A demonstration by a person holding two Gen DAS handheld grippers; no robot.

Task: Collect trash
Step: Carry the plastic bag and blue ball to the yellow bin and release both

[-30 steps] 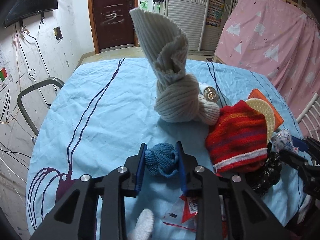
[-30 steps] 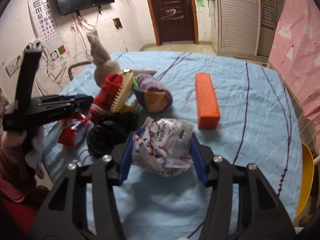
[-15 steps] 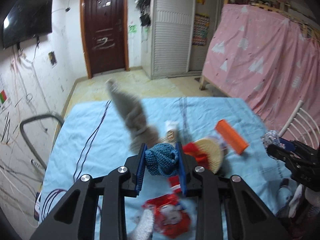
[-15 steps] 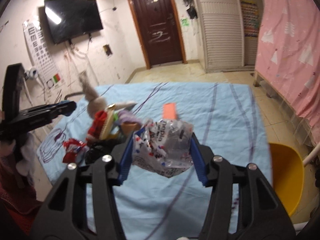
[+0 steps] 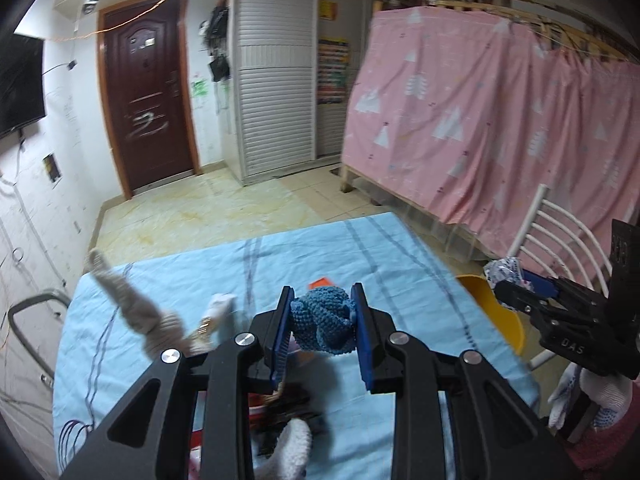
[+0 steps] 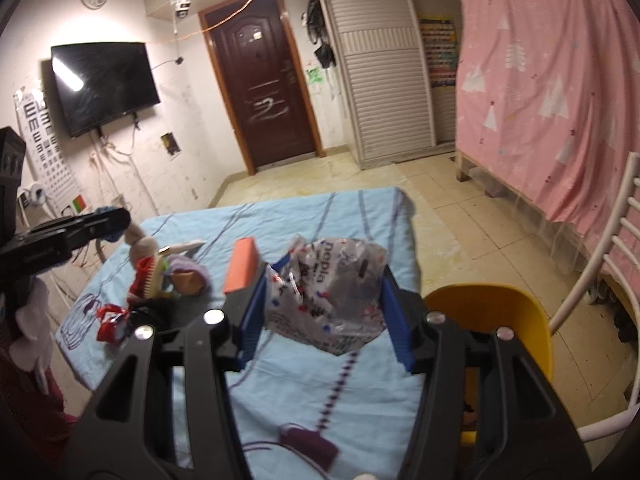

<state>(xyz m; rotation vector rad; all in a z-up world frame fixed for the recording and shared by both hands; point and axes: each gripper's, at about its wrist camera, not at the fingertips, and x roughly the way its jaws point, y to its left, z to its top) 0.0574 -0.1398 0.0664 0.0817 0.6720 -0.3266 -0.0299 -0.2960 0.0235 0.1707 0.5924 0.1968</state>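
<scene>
My left gripper (image 5: 322, 330) is shut on a blue knitted ball (image 5: 323, 326) and holds it high above the table with the light blue cloth (image 5: 168, 280). My right gripper (image 6: 324, 312) is shut on a crumpled printed plastic wrapper (image 6: 328, 288), also raised above the table, near its right edge. The right gripper with the wrapper also shows in the left wrist view (image 5: 520, 288), over a yellow bin (image 5: 492, 312). That yellow bin (image 6: 500, 320) stands on the floor just right of the table. A red wrapper (image 6: 110, 320) lies at the table's near left.
On the table lie a grey knotted sock (image 5: 136, 316), an orange block (image 6: 240, 266), a brush with red knit cloth (image 6: 146, 276), a purple sock (image 6: 188, 274) and a black bag (image 6: 150, 314). A white chair (image 6: 596, 272) stands behind the bin.
Both grippers have risen well above the table and drawn back, each keeping its load. The view swung right, and the yellow bin came closer under the right gripper.
</scene>
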